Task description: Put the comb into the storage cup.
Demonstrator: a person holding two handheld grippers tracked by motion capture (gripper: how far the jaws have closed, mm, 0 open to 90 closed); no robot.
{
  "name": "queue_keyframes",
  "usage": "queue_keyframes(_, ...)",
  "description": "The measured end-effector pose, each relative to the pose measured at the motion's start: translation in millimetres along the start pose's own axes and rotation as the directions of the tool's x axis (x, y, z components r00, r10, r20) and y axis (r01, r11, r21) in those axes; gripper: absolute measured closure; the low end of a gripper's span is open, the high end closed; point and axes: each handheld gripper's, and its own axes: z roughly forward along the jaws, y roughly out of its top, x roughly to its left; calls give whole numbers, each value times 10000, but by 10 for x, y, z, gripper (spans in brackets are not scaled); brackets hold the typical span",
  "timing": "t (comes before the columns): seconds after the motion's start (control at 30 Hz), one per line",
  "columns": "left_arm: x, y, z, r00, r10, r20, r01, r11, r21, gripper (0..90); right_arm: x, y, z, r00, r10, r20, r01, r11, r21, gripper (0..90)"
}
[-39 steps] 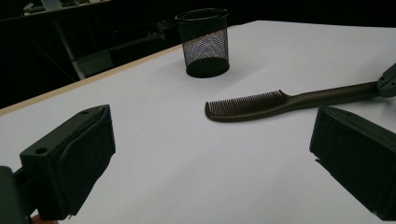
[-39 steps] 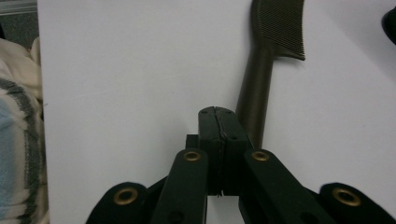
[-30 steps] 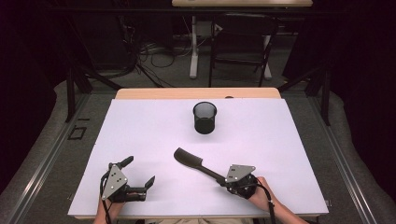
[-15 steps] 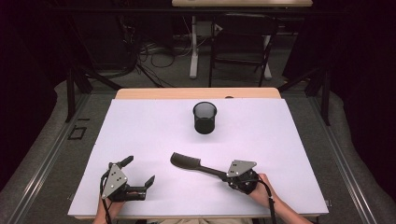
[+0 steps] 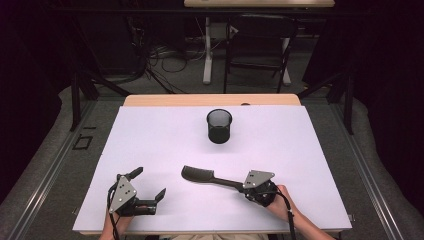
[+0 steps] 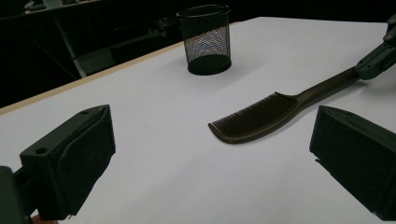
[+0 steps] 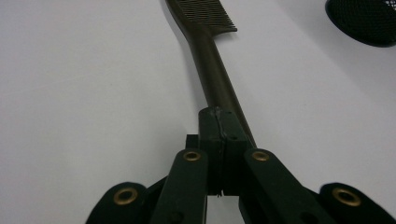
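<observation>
Now, high view: white rectangular table top (image 5: pixel 150 145) with a light wooden strip along its far edge. Black wire-mesh cylindrical cup (image 5: pixel 219 126) stands upright near the far middle, open end up.

Right gripper (image 5: pixel 248 184) sits at the near right of the table, the person's right hand (image 5: pixel 276 200) behind it. Its jaws are clamped on the handle end of a long dark brown plastic comb (image 5: pixel 207 176). Comb stretches from the gripper toward the left, toothed head at the table's middle, well short of the mesh cup. In the right gripper view the two black jaws are pressed together around the handle, and the comb (image 7: pixel 211 65) runs straight away from them, teeth at the top of the frame; whether the head touches the table, cannot tell. A piece of the mesh cup (image 7: pixel 364 18) shows at the upper right.

Left gripper (image 5: pixel 147 189) lies at the near left, grey three-cornered plate on top, jaws spread wide apart with nothing between them. Left gripper view: comb (image 6: pixel 275 112) ahead and to the right, teeth facing the camera side, cup (image 6: pixel 205 39) beyond it, upright. The comb's handle meets the right gripper (image 6: pixel 369 67) at the frame's right edge.
</observation>
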Motion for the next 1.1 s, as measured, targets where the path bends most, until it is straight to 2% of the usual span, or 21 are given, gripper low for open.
queue_keyframes(0.1, -2, -2, -13, 10000, 16, -16, -16, 10000, -5, 3, -3, 9, -23, 10000, -74, -32, 73, 9999, -143, 891)
queue_keyframes(0.13, 4, -3, -15, 10000, 11, 0, -11, 10000, -16, 3, -4, 22, -64, 9997, -80, -223, 76, 9998, -162, 809)
queue_keyframes(0.17, 8, -3, -13, 10000, -16, -19, 16, 10000, -34, 3, -4, 22, -64, 9997, -80, -223, 76, 9998, -162, 809)
queue_keyframes(0.2, 16, -2, -8, 10000, -46, -24, 46, 10000, -28, 3, 2, 25, -98, 9992, -110, -390, 102, 9997, -225, 731)
queue_keyframes(0.23, 19, -3, -3, 10000, -74, -30, 74, 10000, -18, 3, 2, 25, -98, 9992, -110, -390, 102, 9997, -225, 731)
queue_keyframes(0.33, 16, -5, 4, 10000, -43, 10, 43, 10000, 40, 3, -19, 11, -144, 9973, -30, -729, 10, 9996, -283, 617)
queue_keyframes(0.57, 8, -8, -17, 10000, 3, 5, -4, 10000, 41, 3, -104, -7, -247, 9970, 339, -692, -365, 9986, -380, 330)
queue_keyframes(0.7, 30, -10, 6, 9998, -173, 31, 172, 9998, 46, 3, -153, -25, -270, 9967, 626, -525, -645, 9973, -350, 181)
queue_keyframes(0.83, 11, -10, 9, 9999, -87, 68, 86, 9999, 96, 3, -211, -32, -265, 9951, 845, -505, -860, 9959, -271, 107)
queue_keyframes(1.1, -2, -7, 4, 10000, -15, 94, 14, 9999, 119, 2, -298, -53, -234, 9933, 1038, -509, -1044, 9945, -92, 59)
